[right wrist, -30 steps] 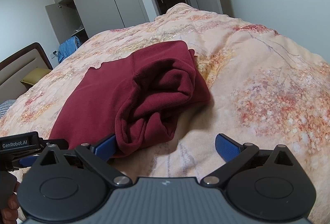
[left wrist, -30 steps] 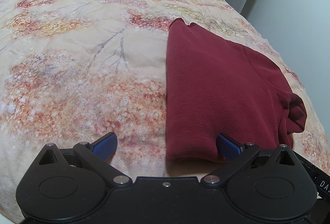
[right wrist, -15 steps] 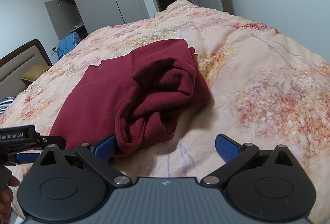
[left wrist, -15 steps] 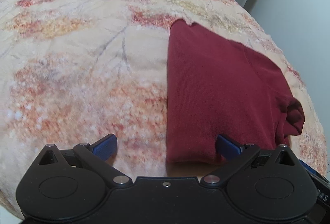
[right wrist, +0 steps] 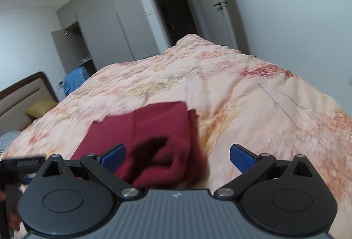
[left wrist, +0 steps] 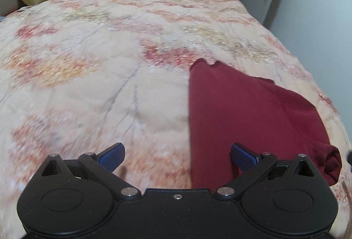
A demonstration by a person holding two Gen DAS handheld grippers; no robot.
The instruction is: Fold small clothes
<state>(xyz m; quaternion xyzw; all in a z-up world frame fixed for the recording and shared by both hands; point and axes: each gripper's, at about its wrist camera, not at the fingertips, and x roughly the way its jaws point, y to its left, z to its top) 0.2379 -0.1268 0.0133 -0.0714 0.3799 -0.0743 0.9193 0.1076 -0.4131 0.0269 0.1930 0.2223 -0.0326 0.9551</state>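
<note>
Left wrist view: the left gripper (left wrist: pixel 177 156) hovers over the floral quilt (left wrist: pixel 99 84) with its blue-padded fingers (left wrist: pixel 112 156) spread wide apart, gripping nothing. The folded maroon garment (left wrist: pixel 242 111) lies flat on the quilt at 3 o'clock in this view; its straight left edge runs between the two fingers, and the right finger sits over the cloth, contact unclear. A rolled sleeve or cuff (left wrist: pixel 332 164) bulges at the garment's near right corner.

Right wrist view: the right gripper (right wrist: pixel 177 156) likewise has its fingers (right wrist: pixel 242 156) wide apart and empty. The garment (right wrist: pixel 158 128) lies at 10 o'clock from the gripper's centre, its bunched end nearest the left finger. Motion blur softens the cloth. At 9 o'clock, part of the left gripper's body (right wrist: pixel 22 164) is visible.
</note>
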